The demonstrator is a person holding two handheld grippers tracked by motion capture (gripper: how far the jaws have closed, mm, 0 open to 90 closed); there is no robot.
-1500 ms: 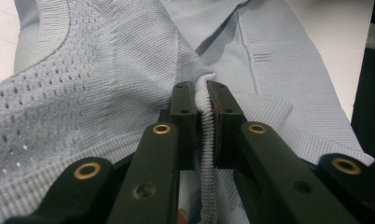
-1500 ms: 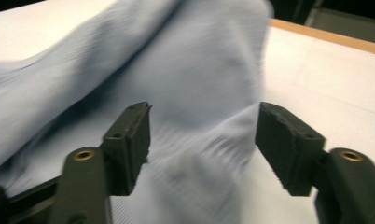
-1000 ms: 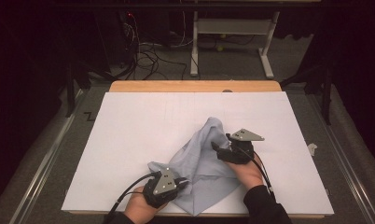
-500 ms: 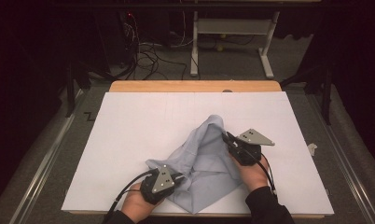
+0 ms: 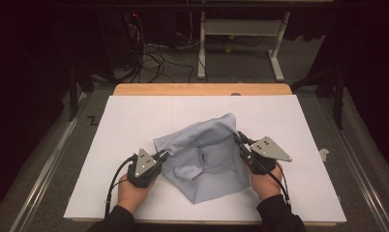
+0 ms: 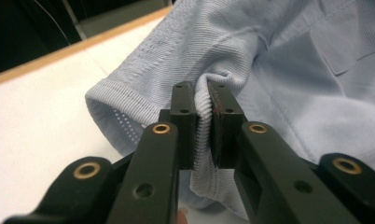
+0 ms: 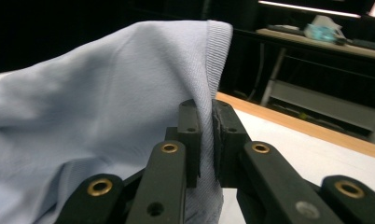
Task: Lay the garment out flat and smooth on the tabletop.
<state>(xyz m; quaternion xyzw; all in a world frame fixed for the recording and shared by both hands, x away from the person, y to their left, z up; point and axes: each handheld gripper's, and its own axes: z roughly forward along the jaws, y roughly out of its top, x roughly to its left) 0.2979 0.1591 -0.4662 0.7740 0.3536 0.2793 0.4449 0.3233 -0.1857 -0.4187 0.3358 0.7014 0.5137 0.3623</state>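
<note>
Fabric fills the middle of the white table (image 5: 134, 121) in the high view: we see a light blue shirt (image 5: 207, 154) crumpled there, the left gripper (image 5: 159, 155) at its left edge, the right gripper (image 5: 241, 141) at its right. In the left gripper view, our jaws are clamped tight on a ribbed fold. In the right gripper view, the jaws, having just closed, pinch the ribbed hem.
</note>
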